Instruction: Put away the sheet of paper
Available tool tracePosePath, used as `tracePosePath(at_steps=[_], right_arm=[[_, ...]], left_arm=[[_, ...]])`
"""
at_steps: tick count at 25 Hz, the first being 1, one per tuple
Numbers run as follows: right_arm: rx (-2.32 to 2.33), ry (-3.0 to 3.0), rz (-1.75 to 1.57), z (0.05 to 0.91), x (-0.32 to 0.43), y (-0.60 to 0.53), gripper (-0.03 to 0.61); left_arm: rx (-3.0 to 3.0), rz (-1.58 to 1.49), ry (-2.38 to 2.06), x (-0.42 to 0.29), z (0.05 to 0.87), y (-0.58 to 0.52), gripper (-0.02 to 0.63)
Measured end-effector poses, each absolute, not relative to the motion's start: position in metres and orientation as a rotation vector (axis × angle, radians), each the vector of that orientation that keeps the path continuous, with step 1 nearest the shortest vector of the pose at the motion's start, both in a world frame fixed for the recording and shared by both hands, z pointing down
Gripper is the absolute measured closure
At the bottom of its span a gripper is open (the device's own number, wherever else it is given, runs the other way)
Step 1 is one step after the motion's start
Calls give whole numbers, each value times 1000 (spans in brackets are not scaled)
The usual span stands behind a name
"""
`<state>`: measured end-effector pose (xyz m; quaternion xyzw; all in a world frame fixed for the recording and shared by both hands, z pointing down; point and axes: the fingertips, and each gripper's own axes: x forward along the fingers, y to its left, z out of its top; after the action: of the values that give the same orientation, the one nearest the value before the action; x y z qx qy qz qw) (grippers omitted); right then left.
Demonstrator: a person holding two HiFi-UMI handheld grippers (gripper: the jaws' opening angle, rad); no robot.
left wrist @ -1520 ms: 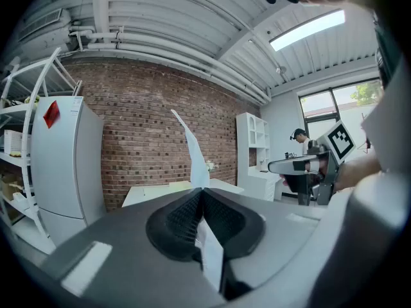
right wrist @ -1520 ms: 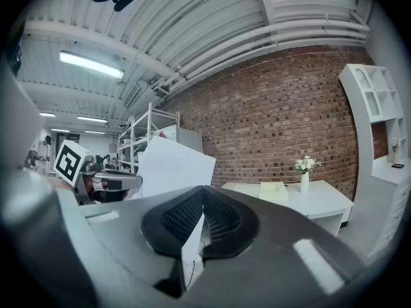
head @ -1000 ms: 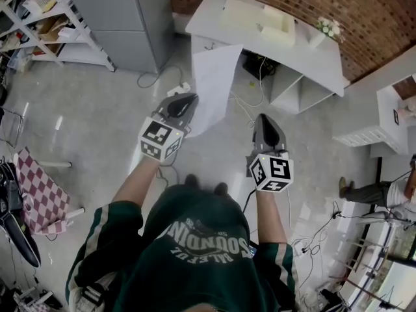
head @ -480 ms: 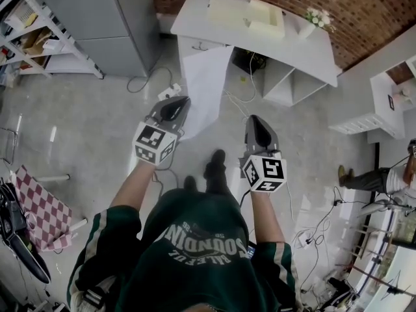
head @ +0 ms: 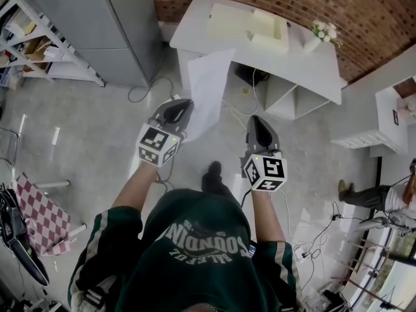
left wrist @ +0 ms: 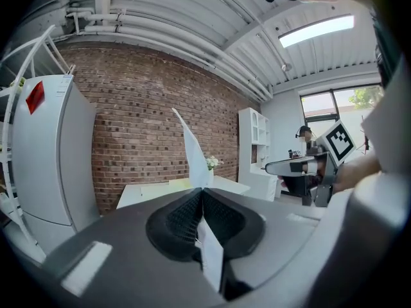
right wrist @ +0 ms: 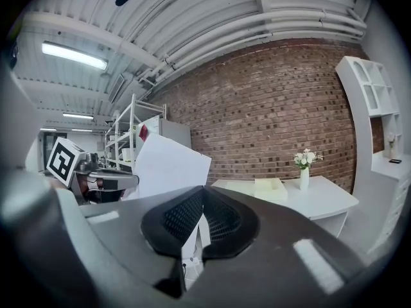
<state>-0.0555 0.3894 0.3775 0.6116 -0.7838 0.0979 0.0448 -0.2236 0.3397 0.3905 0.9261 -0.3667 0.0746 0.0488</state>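
Paper (head: 208,90), plain white, is clamped in the left gripper (head: 184,103); right gripper (head: 259,119) is closed, empty; shirt (head: 195,265) lettering unreadable.

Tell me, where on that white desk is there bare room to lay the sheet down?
The white desk looks bare along its front edge and at its right end, past the vase of flowers. The back middle is crowded: a flat pale slab and a pale tray sit side by side. The front strip probably suits the sheet of paper.

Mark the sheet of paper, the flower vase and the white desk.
sheet of paper (head: 209,91), head view, middle of the sheet.
flower vase (right wrist: 304,179), right gripper view, vase body.
white desk (head: 305,67), head view, bare top.
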Motion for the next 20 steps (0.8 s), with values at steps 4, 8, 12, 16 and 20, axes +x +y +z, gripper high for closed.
tracePosePath(at_steps=[4, 8, 12, 16, 20], right_arm=[[1852, -2407, 300, 374, -38, 357, 580], [1833, -2421, 308, 374, -21, 332, 580], [1803, -2438, 299, 374, -9, 309, 580], [1777, -2463, 278, 374, 5, 289, 580], [1737, -2477, 293, 379, 15, 275, 580]], left_arm=[[2811, 229, -1137, -206, 388, 310, 601], [2801, 238, -1150, -190, 388, 289, 601], [2785, 243, -1171, -177, 390, 270, 601], [2772, 248, -1203, -163, 392, 250, 601], [2750, 260, -1223, -149, 397, 239, 601]])
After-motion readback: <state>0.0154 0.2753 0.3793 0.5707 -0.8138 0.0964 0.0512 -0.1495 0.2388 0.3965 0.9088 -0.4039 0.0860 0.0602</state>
